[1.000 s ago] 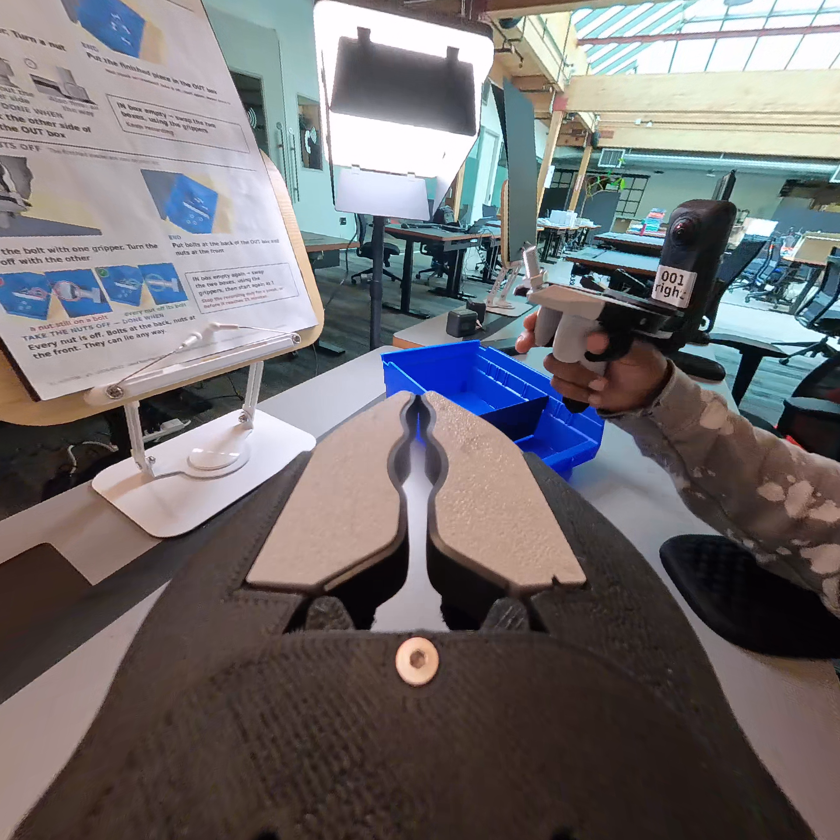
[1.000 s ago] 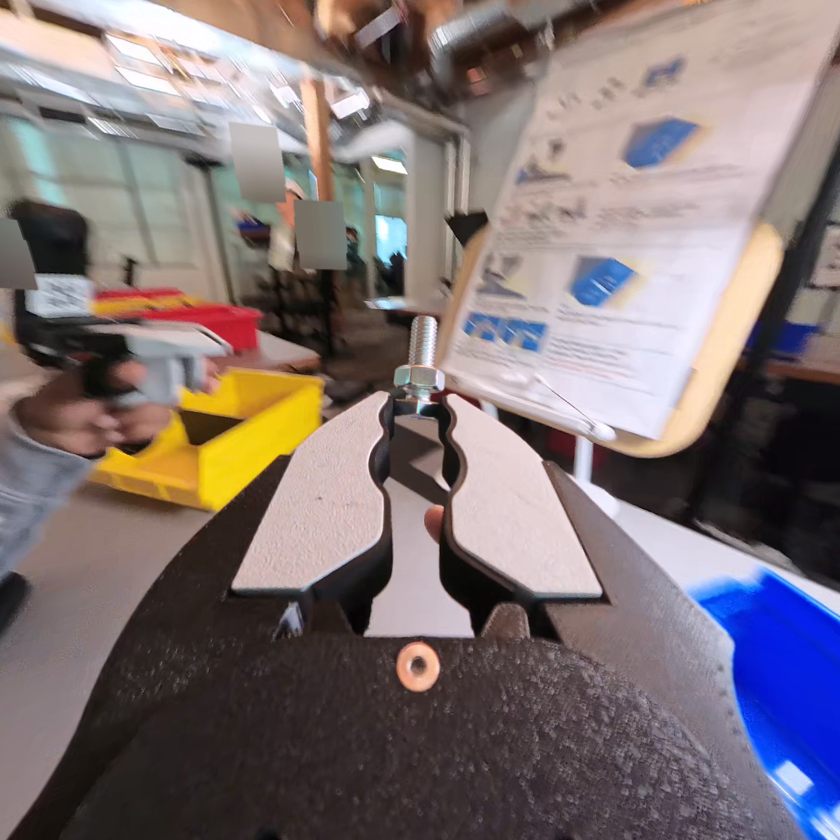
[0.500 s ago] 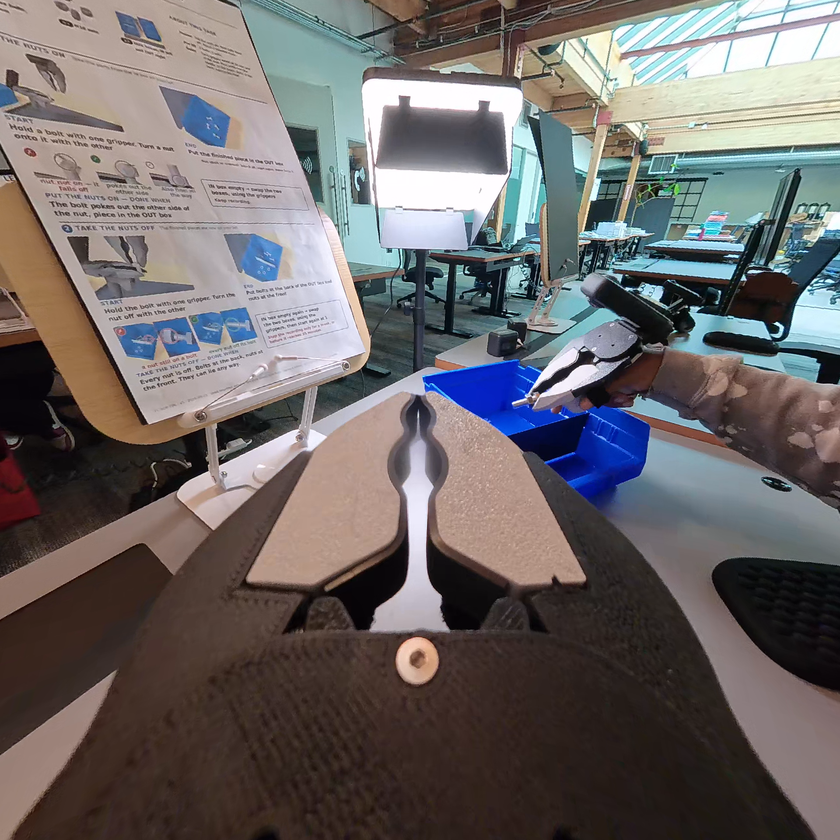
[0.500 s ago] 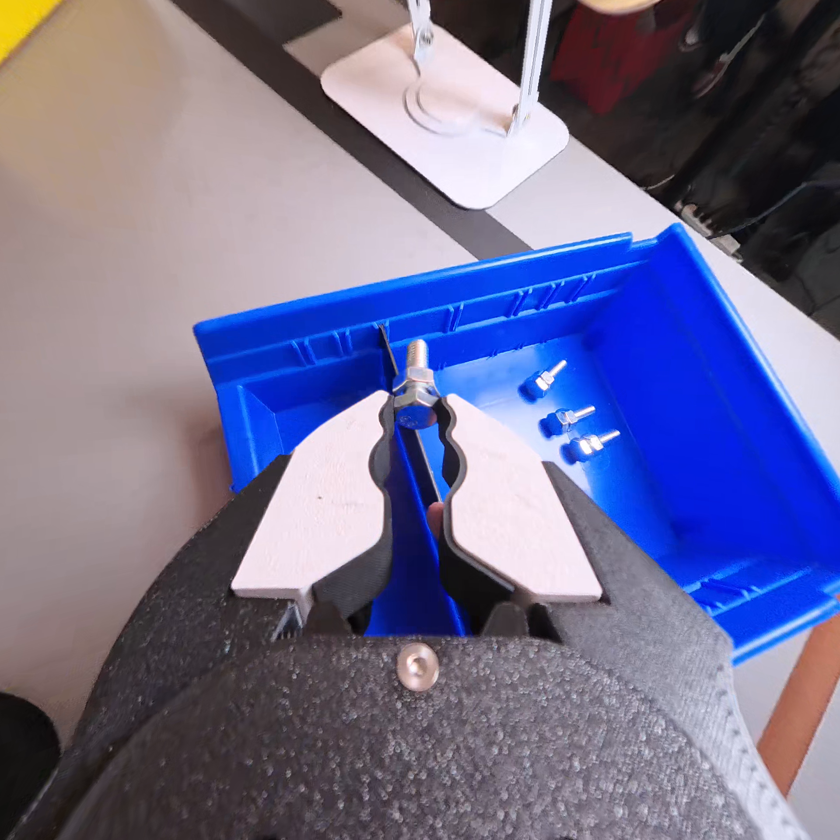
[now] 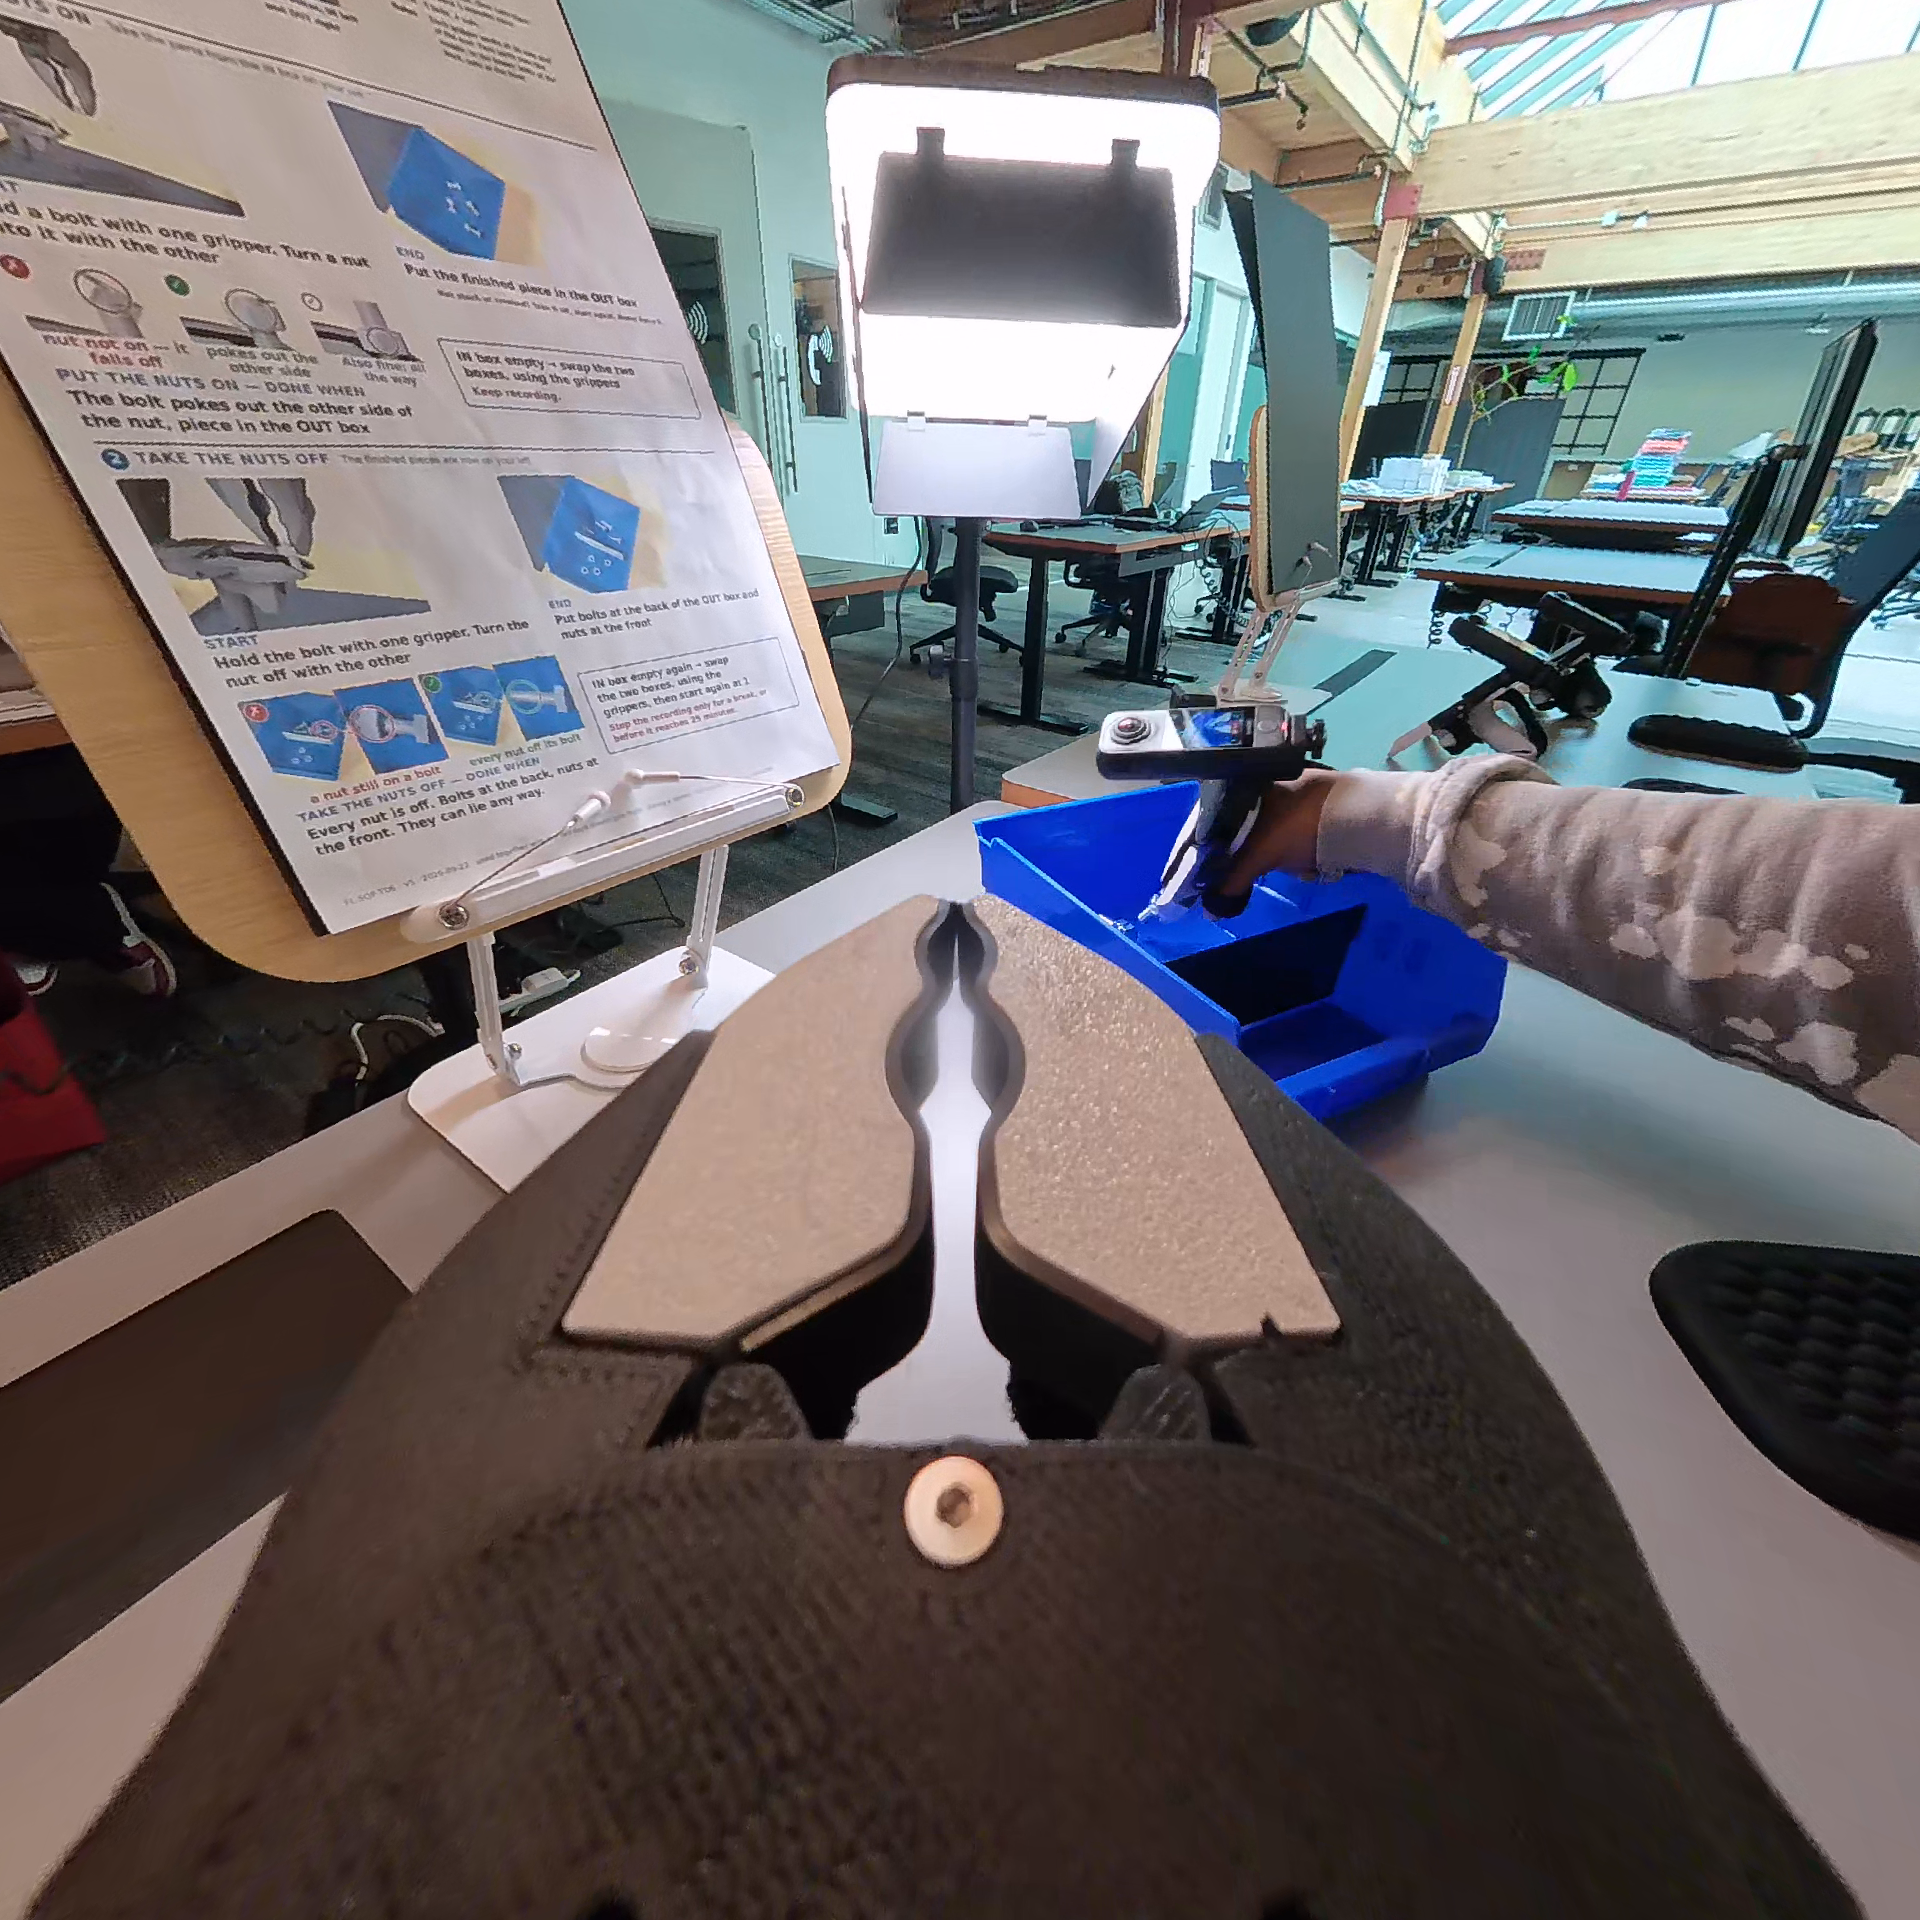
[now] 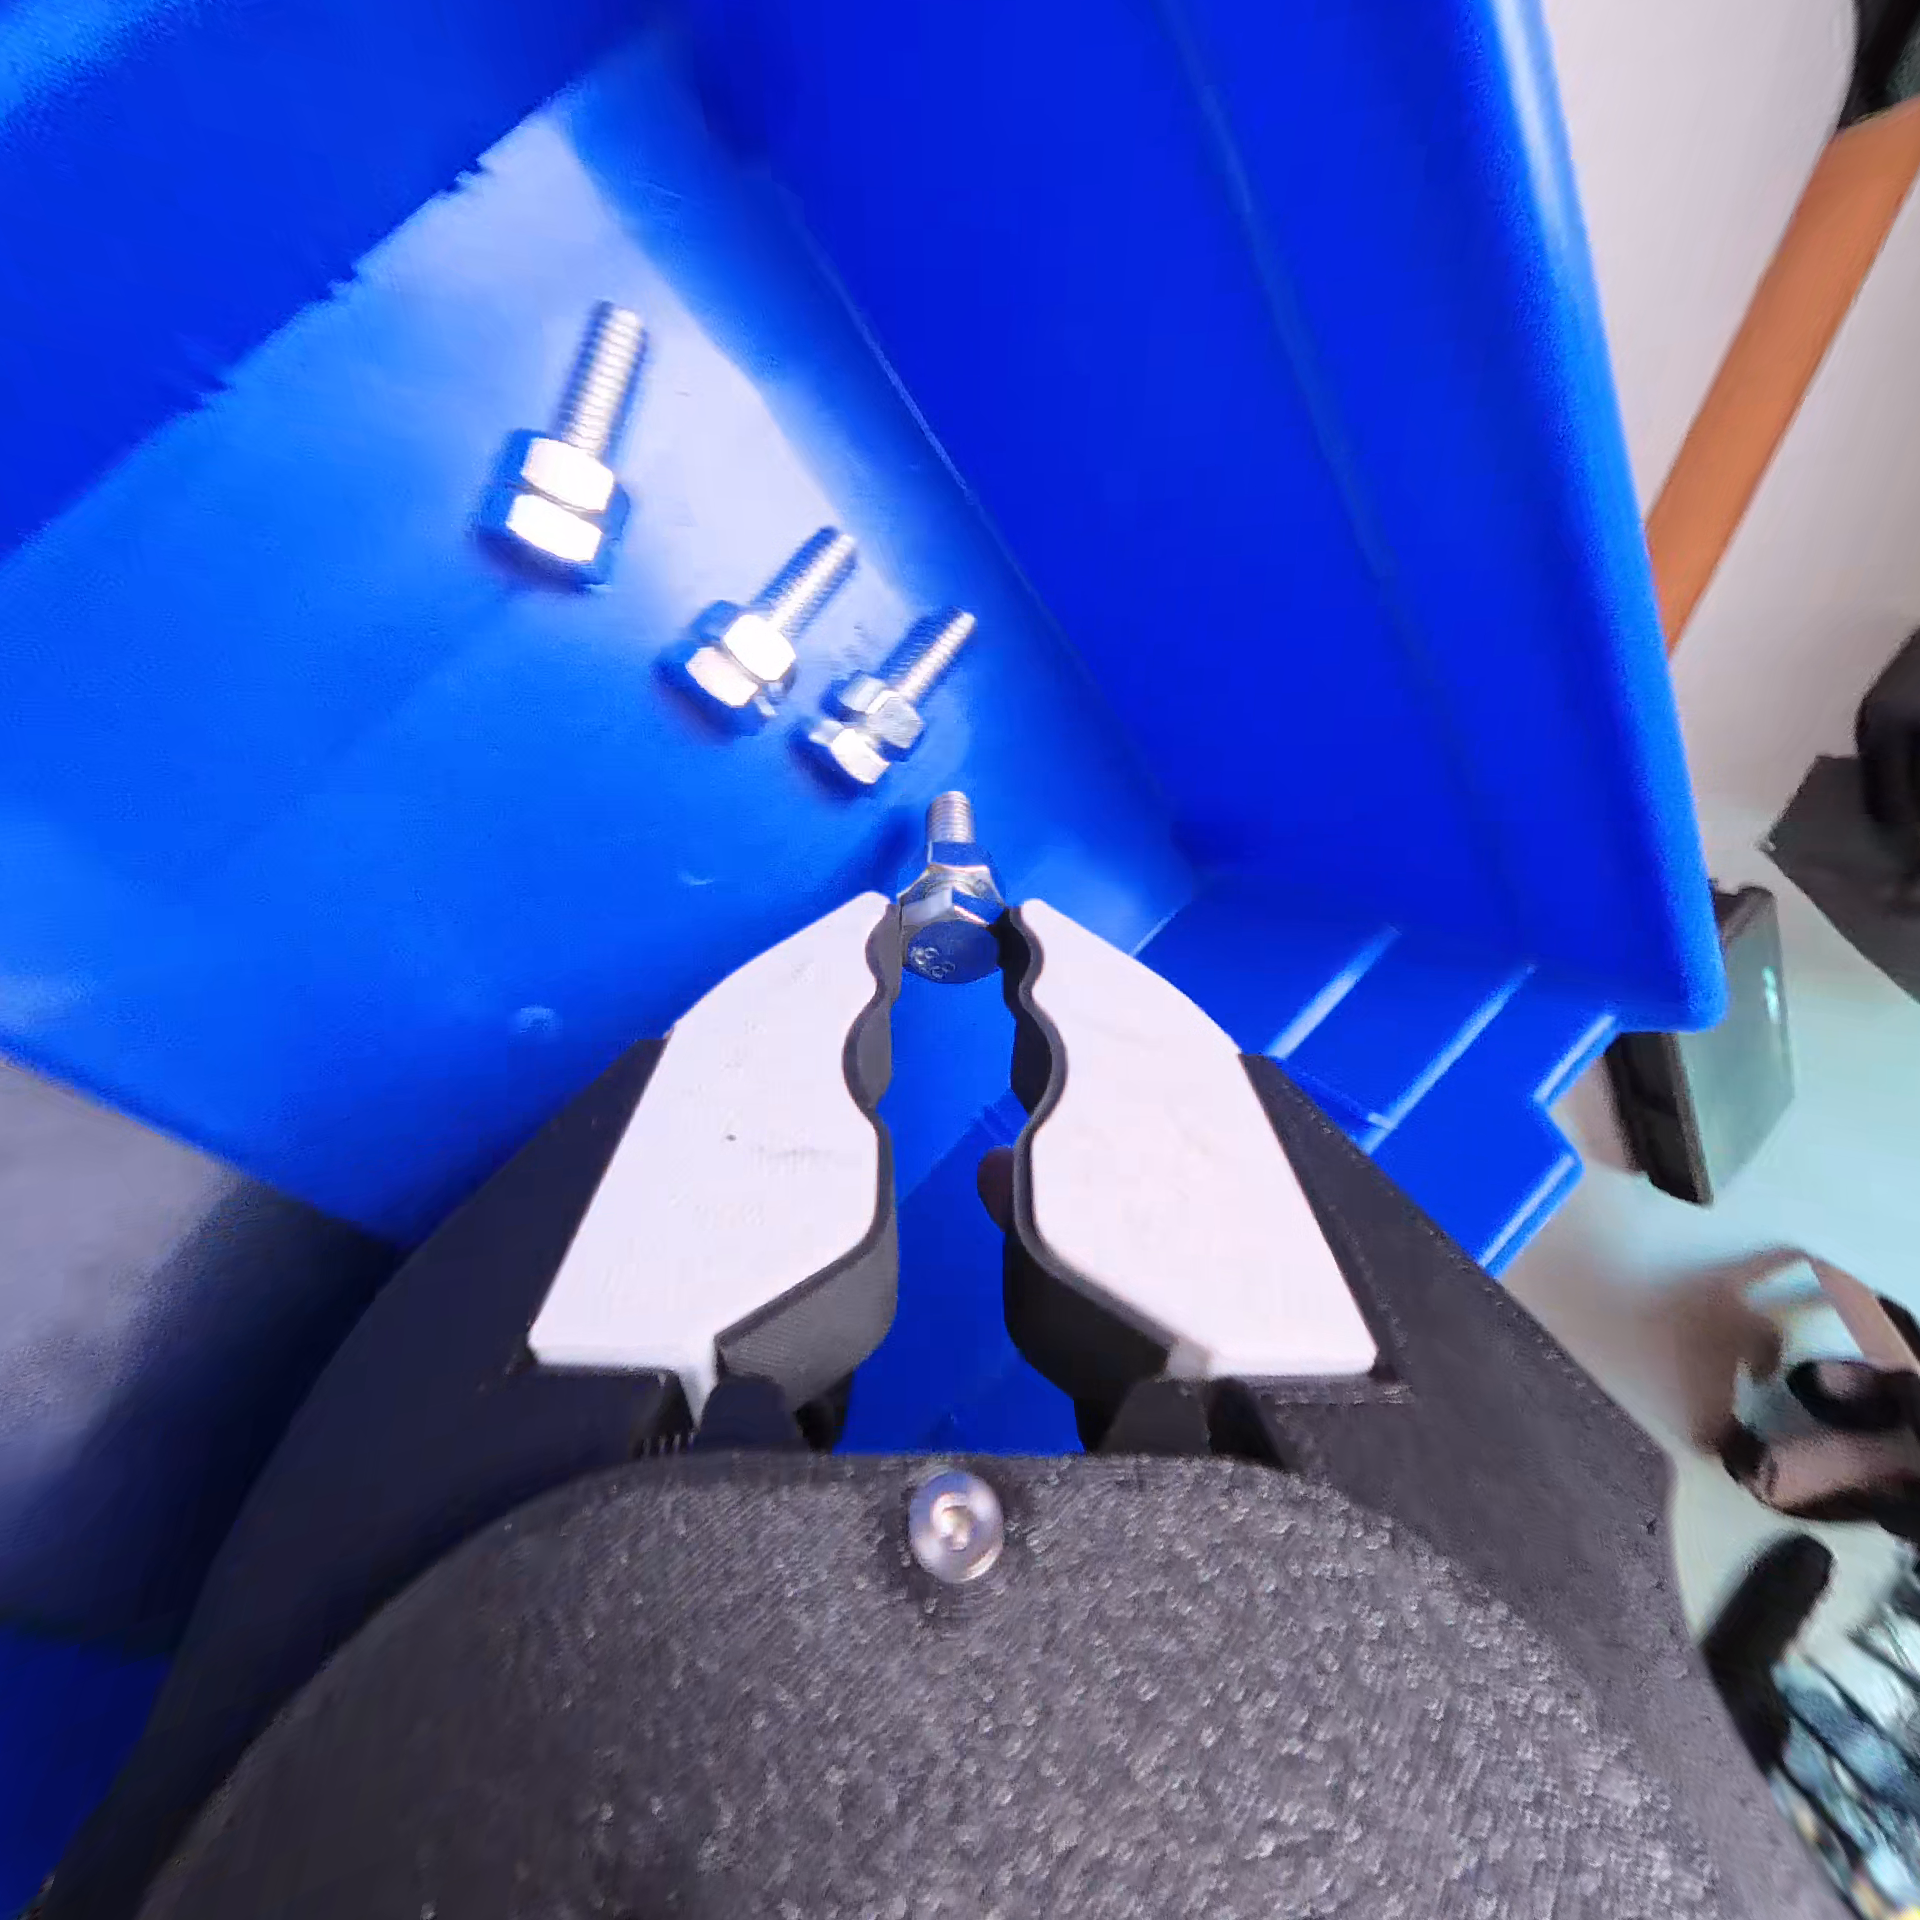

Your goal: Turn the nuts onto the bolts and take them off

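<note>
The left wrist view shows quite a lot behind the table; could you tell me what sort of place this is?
Probably an open-plan office or lab workshop: rows of desks with office chairs, exposed timber beams, and a studio light panel.

We see a shiny threaded metal bolt (image 6: pixel 948 914) over a glossy blue plastic bin (image 6: pixel 1299 436), between matt, grainy grey fingers (image 6: pixel 727 1132).

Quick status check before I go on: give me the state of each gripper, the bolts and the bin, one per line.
Right gripper: shut on bolt, low inside the bin.
Held bolt: nut threaded on, thread pointing away.
Three bolts: lying on the bin floor, nuts on.
Blue bin: on the table.
Left gripper: shut, holding nothing, above the table.
</note>
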